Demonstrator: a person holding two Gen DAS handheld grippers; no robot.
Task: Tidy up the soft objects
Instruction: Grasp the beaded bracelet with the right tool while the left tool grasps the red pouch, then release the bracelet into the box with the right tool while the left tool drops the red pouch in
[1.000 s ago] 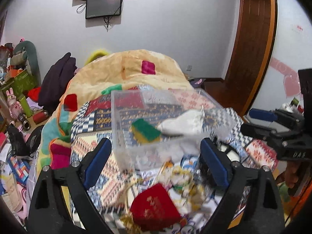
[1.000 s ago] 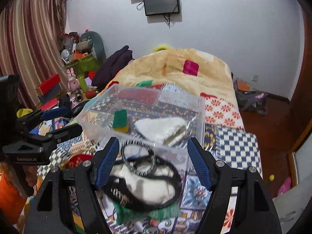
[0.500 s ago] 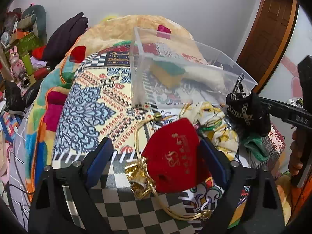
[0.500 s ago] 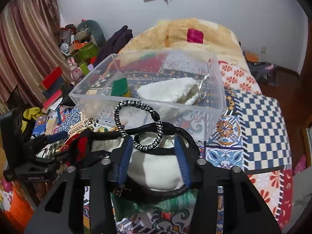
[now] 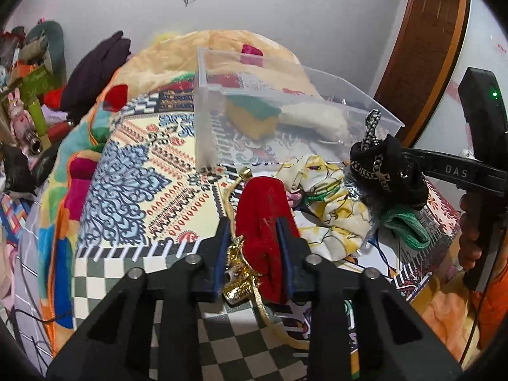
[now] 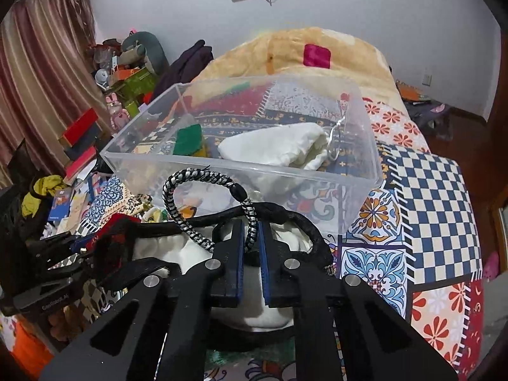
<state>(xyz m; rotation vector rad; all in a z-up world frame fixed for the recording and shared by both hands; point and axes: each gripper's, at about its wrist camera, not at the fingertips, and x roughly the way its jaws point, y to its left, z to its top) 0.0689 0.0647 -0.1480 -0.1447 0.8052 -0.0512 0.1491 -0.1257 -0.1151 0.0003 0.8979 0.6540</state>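
Observation:
My left gripper (image 5: pixel 255 222) is shut on a red velvet pouch (image 5: pixel 263 209) with a gold cord, on the patterned bedspread. My right gripper (image 6: pixel 250 225) is shut on a black-and-white bag (image 6: pixel 222 254) by its black-and-silver braided handle (image 6: pixel 190 197); the bag also shows in the left wrist view (image 5: pixel 387 171), lifted at the right. A clear plastic bin (image 6: pixel 241 171) stands just beyond, holding a green-and-yellow sponge (image 6: pixel 189 139) and a white cloth (image 6: pixel 279 149). A yellow floral cloth (image 5: pixel 330 203) and a green fabric piece (image 5: pixel 406 225) lie by the bin.
A beige blanket (image 6: pixel 301 47) is heaped at the bed's far end with dark clothing (image 6: pixel 187 63) beside it. Toys, boxes and clutter (image 6: pixel 120 95) crowd the floor at the left. A wooden door (image 5: pixel 422 47) stands at the right.
Both grippers have closed: the left on the red pouch, the right fully on the bag's braided handle. The bag has risen a little toward the bin.

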